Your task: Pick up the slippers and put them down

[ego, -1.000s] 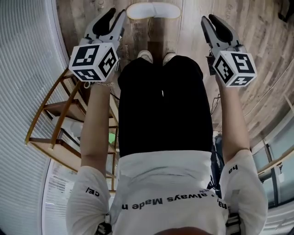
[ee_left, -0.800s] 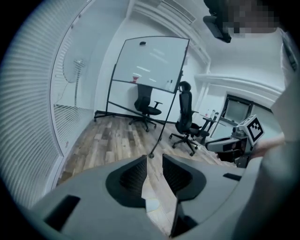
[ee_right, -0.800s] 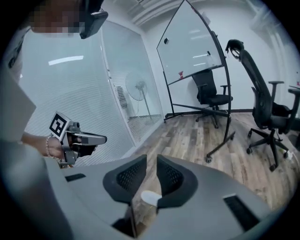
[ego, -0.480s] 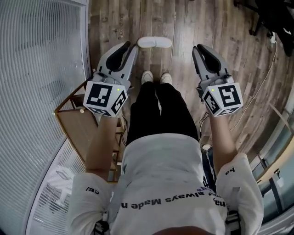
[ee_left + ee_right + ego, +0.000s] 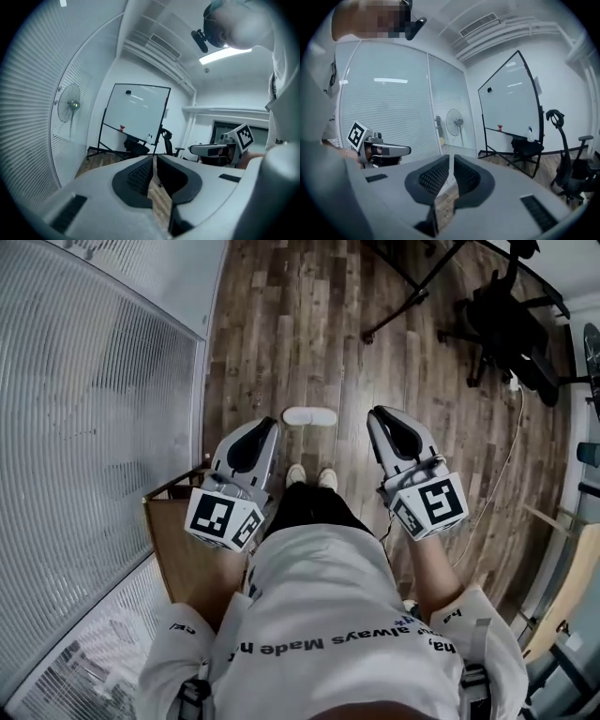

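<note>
A pair of white slippers (image 5: 309, 415) lies side by side on the wood floor, just beyond the person's white shoes (image 5: 311, 475). My left gripper (image 5: 270, 424) and right gripper (image 5: 377, 413) are held high at either side of the body, well above the slippers. Their jaws are closing, the tips almost touching, with nothing between them. In the left gripper view the left gripper (image 5: 153, 160) points across the room, and the right gripper (image 5: 216, 149) shows alongside. The right gripper (image 5: 451, 159) likewise points level, with the left gripper (image 5: 379, 150) beside it.
A wooden shelf unit (image 5: 183, 549) stands by my left side against a blind-covered glass wall (image 5: 94, 427). A whiteboard on a stand (image 5: 511, 101), a black office chair (image 5: 511, 329), a fan (image 5: 454, 123) and a floor cable (image 5: 497, 474) lie further off.
Both grippers have risen a long way as the person straightened up. The slippers and floor now look much farther below. Both pairs of jaws have narrowed.
</note>
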Available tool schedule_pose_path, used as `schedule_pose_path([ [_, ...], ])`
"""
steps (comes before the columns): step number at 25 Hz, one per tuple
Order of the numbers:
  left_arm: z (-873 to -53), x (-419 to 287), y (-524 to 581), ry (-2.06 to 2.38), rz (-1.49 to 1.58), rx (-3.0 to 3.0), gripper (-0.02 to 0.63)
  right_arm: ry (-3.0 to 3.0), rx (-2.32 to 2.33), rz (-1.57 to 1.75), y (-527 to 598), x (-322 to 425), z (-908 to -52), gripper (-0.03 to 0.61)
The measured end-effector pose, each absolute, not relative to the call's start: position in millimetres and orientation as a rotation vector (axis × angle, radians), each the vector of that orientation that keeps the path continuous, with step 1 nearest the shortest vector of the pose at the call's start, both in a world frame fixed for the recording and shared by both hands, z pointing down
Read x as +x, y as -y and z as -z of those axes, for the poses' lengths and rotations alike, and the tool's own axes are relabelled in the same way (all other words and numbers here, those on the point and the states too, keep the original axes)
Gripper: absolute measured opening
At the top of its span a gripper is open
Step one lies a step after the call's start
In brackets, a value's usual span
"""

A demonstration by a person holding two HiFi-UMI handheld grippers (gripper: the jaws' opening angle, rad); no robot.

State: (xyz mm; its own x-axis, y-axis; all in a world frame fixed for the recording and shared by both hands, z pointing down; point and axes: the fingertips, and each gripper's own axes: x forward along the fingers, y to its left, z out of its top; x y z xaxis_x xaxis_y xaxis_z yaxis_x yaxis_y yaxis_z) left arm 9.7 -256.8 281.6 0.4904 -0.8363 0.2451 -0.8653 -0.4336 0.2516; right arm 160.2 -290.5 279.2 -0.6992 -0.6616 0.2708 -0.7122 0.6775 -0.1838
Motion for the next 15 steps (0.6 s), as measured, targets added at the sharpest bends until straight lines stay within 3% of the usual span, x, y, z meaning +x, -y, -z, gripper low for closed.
schedule_pose_path([
  [8, -181, 25, 253, 1.444, -0.024, 2.512, 0.023, 2.781, 1.119, -0.238, 277, 159, -163, 0.028],
  [15, -135, 43, 242, 1.436, 0.023, 2.580, 0.023, 2.811, 1.120, -0.033, 258, 156, -116, 0.023],
])
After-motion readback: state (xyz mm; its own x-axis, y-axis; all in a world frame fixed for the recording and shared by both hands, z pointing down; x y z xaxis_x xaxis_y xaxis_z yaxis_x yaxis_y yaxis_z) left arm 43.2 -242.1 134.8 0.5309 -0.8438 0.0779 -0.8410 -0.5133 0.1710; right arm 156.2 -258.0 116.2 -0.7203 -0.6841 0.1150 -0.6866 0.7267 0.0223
